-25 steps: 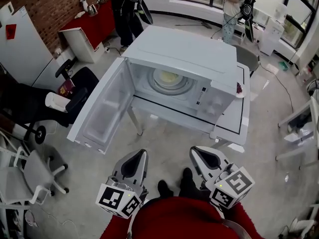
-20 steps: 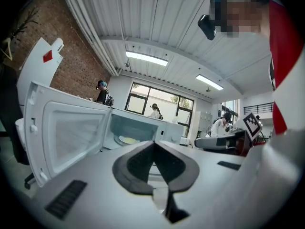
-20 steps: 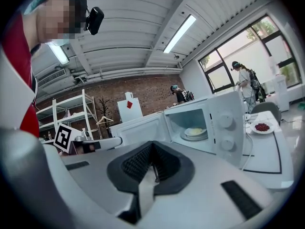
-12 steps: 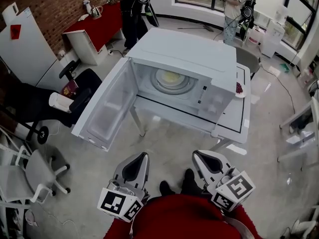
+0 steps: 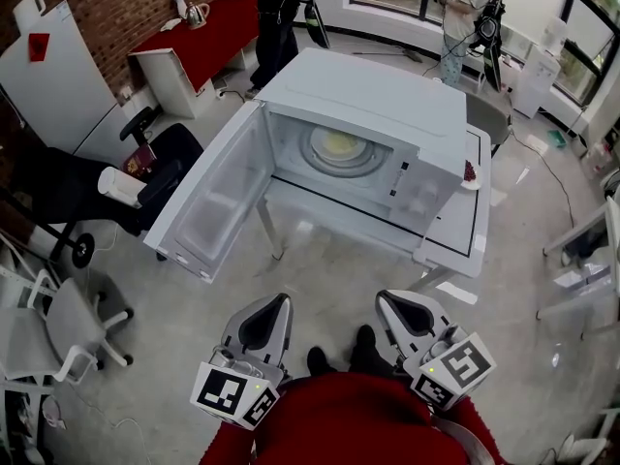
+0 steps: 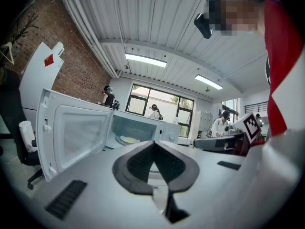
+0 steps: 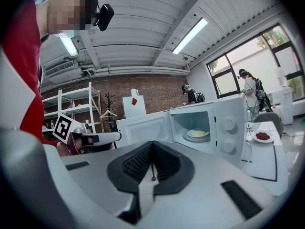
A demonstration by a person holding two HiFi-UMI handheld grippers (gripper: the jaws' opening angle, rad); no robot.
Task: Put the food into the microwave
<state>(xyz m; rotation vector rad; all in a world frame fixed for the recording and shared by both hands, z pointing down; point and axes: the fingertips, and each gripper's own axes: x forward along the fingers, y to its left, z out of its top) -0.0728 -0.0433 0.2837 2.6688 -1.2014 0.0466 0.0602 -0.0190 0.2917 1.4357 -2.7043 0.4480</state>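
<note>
While the plate of yellow food point(image 5: 339, 146) sits on the turntable point(image 5: 313, 159) inside the microwave point(image 5: 378, 90), door point(image 5: 218, 206) swung wide, loading looks done. Left gripper point(image 5: 280, 299) and right gripper point(image 5: 384, 297) hang well back, both pinched shut on nothing. Next call: reach the door and swing it closed.

White counter point(image 5: 453, 245), black edge line. Holds: microwave point(image 5: 373, 100), door open to the left; small plate point(image 5: 471, 175) of red food just beside its right side.
</note>
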